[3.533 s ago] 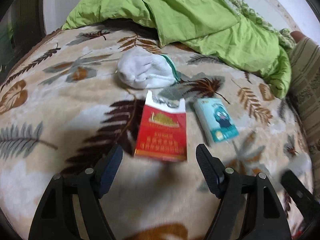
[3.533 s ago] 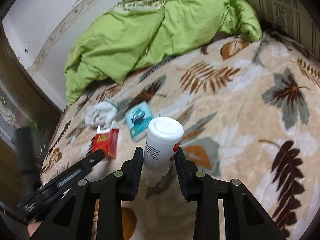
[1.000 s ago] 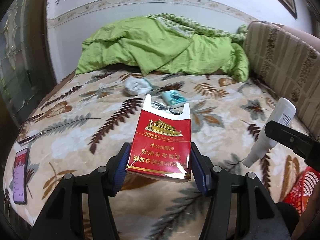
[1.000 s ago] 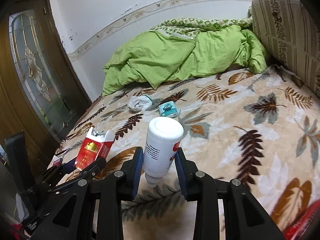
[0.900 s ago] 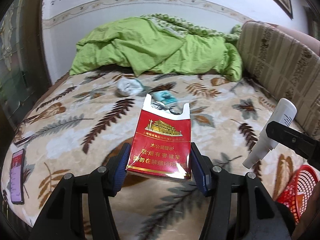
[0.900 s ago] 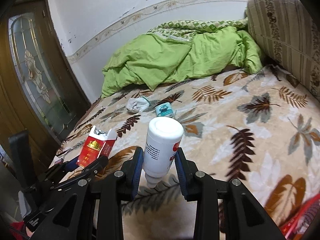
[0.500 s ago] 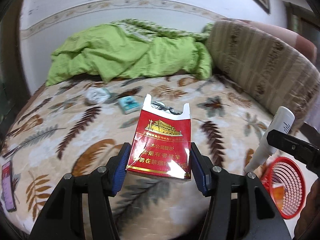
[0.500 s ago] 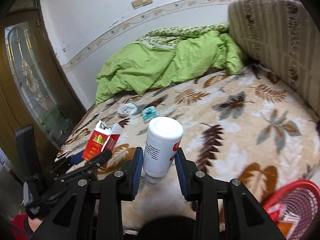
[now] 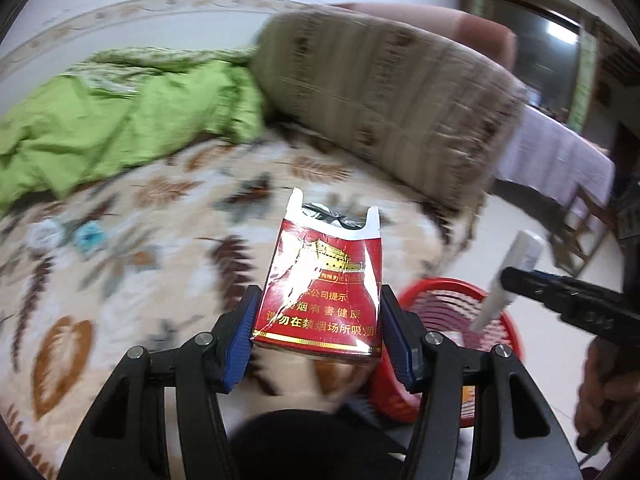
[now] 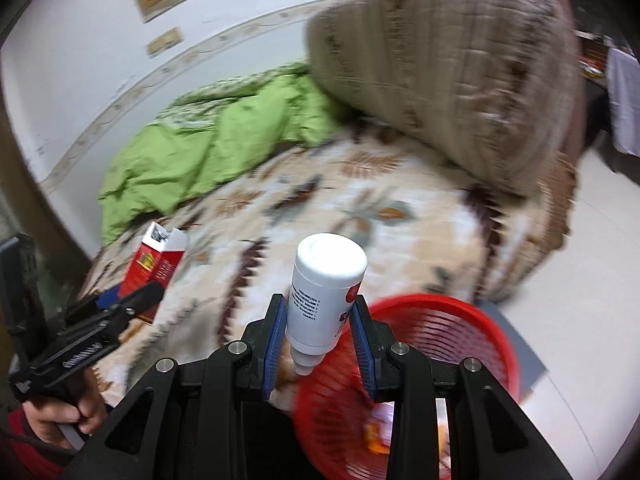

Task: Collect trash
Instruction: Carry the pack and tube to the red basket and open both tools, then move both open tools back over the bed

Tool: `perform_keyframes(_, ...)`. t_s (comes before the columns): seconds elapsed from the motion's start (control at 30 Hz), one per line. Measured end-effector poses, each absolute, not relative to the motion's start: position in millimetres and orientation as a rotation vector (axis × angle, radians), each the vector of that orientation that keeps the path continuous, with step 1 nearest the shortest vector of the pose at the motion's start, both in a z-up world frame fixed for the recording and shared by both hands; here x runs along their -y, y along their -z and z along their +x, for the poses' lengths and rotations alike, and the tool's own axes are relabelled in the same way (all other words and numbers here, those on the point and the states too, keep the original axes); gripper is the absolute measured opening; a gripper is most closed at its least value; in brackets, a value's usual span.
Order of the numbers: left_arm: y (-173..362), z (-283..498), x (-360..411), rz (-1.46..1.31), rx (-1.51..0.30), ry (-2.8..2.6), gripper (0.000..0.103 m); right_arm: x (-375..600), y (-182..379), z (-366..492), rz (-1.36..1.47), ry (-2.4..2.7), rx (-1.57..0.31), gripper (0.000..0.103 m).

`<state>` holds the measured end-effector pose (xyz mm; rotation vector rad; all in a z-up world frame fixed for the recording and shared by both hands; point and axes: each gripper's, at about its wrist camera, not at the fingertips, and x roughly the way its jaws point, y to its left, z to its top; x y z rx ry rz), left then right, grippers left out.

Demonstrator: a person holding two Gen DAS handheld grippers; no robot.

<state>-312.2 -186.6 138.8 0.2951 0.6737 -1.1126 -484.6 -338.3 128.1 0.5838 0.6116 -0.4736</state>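
I'm gripping the cigarette pack (image 9: 320, 300) in my left hand-held gripper (image 9: 318, 340), the white bottle (image 10: 322, 296) in my right hand-held gripper (image 10: 318, 344); releasing short of the red basket (image 10: 460, 312) risks floor drops.

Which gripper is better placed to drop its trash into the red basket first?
Probably the right gripper: its white bottle already hangs over the red basket rim, while the left gripper's cigarette pack sits beside it.

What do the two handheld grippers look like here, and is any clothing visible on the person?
Both the left gripper and right gripper are black plastic with silver screws and ribbed blue pads. A dark red sleeve shows behind the left hand.
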Motion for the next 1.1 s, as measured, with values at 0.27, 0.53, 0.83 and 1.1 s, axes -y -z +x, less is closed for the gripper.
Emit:
perform_keyframes(0.27, -123, -350, 238, 0.328, -0.827, 1.289, 0.056, 359, -114, -519, 0.645, 0.562, -0.631, 0.034)
perform_keyframes(0.53, -114, -361, 253, 0.336, -0.870, 1.323, 0.065, 372, -107, -532, 0.670, 0.604, -0.645, 0.050)
perform_keyframes(0.83, -130, -320, 214, 0.268, -0.831, 1.179, 0.069, 364, -115, -504, 0.683, 0.512, -0.603, 0.050)
perform_keyframes(1.1, -135, -261, 150, 0.185, -0.799, 0.984, 0.070, 325, -126, -437, 0.613, 0.328, -0.635, 0.050)
